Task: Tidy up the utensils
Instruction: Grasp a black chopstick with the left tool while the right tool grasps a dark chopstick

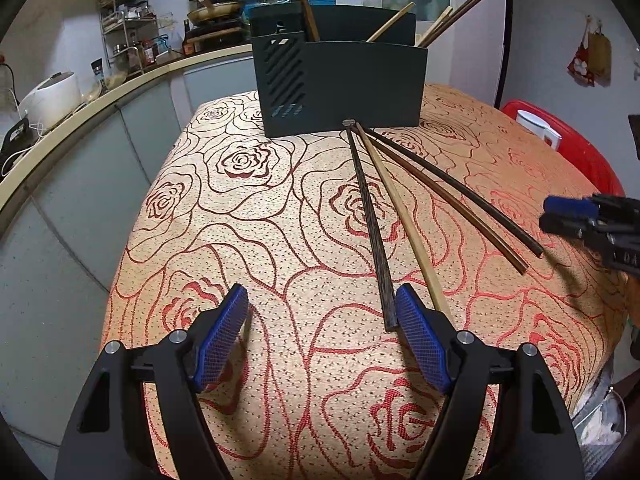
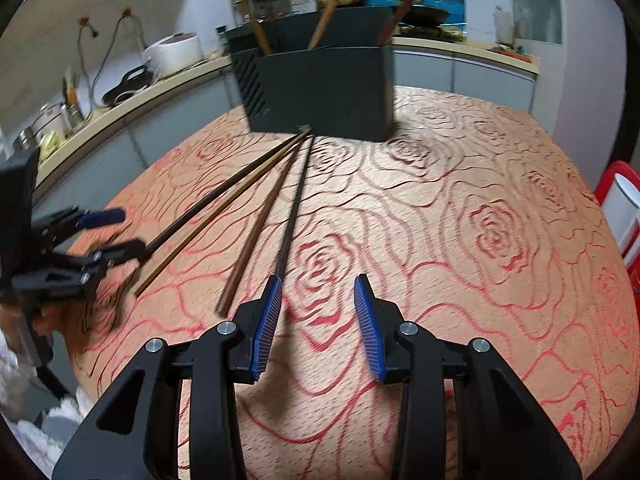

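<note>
Your left gripper (image 1: 322,340) sits nearest, fingers spread wide and holding nothing; the dark chopstick's (image 1: 370,228) blunt end lies just inside its right pad (image 1: 420,344), probably lined up for a pinch. From that end, four chopsticks fan toward twelve o'clock, tips meeting at the foot of the black utensil holder (image 1: 360,88), which already holds several sticks, so these look like the ones left to sort. Further right, your right gripper (image 2: 318,324) is half parted and empty, the thin dark stick (image 2: 294,208) running under its left pad. The holder's compartments are hidden behind its wall, and the right view is motion-blurred.
</note>
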{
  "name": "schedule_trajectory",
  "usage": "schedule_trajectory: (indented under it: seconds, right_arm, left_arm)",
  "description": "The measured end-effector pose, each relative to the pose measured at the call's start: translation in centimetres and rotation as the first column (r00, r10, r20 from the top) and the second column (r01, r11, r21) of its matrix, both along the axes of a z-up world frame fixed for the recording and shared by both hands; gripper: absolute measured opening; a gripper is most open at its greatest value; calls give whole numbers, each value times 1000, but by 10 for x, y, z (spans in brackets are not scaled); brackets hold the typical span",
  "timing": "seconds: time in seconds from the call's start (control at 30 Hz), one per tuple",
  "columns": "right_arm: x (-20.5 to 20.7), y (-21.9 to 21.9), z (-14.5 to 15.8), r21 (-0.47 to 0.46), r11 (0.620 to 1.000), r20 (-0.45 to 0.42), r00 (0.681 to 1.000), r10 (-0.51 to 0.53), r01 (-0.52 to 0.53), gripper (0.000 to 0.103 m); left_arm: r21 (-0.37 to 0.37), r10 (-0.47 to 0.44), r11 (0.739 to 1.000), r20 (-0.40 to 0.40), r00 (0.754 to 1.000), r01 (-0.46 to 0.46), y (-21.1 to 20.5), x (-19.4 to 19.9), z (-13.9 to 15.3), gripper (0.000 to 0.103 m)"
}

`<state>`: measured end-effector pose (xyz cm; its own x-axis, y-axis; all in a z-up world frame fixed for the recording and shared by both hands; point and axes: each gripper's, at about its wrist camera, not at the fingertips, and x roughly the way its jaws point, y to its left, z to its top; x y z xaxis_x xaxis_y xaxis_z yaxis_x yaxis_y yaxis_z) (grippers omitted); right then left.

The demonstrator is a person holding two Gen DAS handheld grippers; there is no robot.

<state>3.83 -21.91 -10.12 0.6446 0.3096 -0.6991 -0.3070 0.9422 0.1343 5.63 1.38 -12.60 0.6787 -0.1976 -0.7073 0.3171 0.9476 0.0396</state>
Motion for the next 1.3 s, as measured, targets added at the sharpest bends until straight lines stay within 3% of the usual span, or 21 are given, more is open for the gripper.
schedule_trajectory:
  seconds: [0.3,0.4,0.5,0.67,0.73,1.03,1.3]
  right_arm:
    - [-8,21,-6,-55,996,3,998,70,-69,36]
    - [-9,28,-8,-83,994,14,997,73,-72,35]
    - [-10,33,-9,-114,991,35,996,78,-73,29]
    - [-9,35,-9,-124,991,48,997,65,-59,20]
    - [-8,31,-9,-116,992,46,998,49,-44,19]
    - [-8,31,-10,-115,993,62,997,49,-41,19]
    - [-8,32,-11,-99,995,63,997,39,-33,9]
  left_arm:
    - [-39,-25,999,-32,999,24,0,1,-2,60]
    - [-22,-34,999,-25,999,33,-4,-2,-4,54]
    - [-18,-46,999,-16,999,46,-8,-4,-5,50]
    - [-16,-63,998,-4,998,63,-11,-6,-5,38]
    - [-19,-62,998,-2,998,62,-11,-6,-4,30]
    - [-6,-86,996,22,996,86,-20,-10,-6,9]
    - [-7,-76,997,18,997,76,-20,-9,-4,7]
